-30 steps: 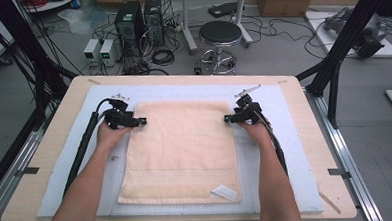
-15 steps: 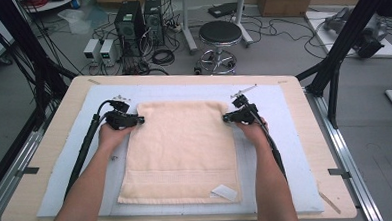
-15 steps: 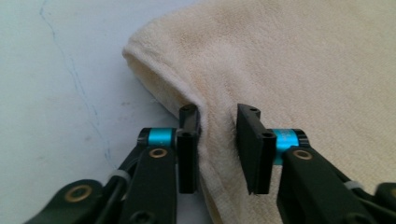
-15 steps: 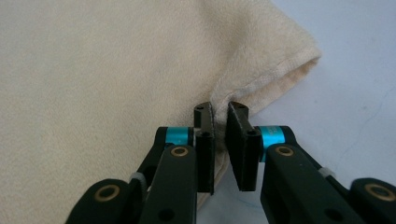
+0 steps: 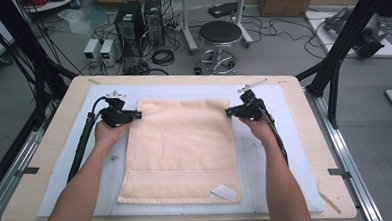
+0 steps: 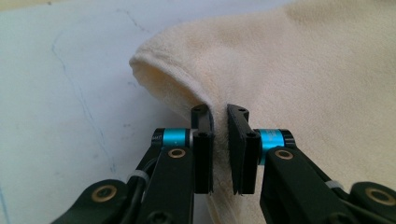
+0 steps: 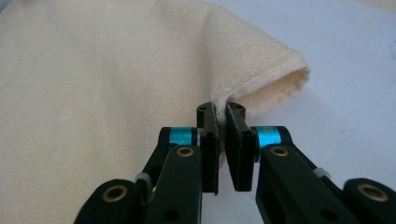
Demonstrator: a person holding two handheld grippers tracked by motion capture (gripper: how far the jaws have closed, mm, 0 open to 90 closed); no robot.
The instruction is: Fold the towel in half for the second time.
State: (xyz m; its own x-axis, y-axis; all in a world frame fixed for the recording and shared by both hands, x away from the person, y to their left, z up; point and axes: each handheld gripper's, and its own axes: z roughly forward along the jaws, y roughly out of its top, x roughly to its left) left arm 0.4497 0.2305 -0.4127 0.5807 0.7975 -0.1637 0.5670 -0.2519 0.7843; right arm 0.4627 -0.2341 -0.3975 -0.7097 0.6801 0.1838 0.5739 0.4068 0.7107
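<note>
Both hand-held grippers, left point(image 5: 135, 114) and right point(image 5: 230, 111), had just been closing, and each now pinched a far corner of the towel point(image 5: 181, 148), cloth bunched between the jaws. It lay flat on the surface point(image 5: 50, 147). Risk, I judged: the bites were thin, right at the hem, so one corner could slip out on an uneven lift.

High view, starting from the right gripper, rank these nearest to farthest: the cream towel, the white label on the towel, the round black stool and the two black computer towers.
1. The cream terry towel: its far right edge is pinched in the right gripper.
2. The round black stool: on the floor beyond the table.
3. The white label: near right corner of the towel.
4. The two black computer towers: floor, far left.
</note>
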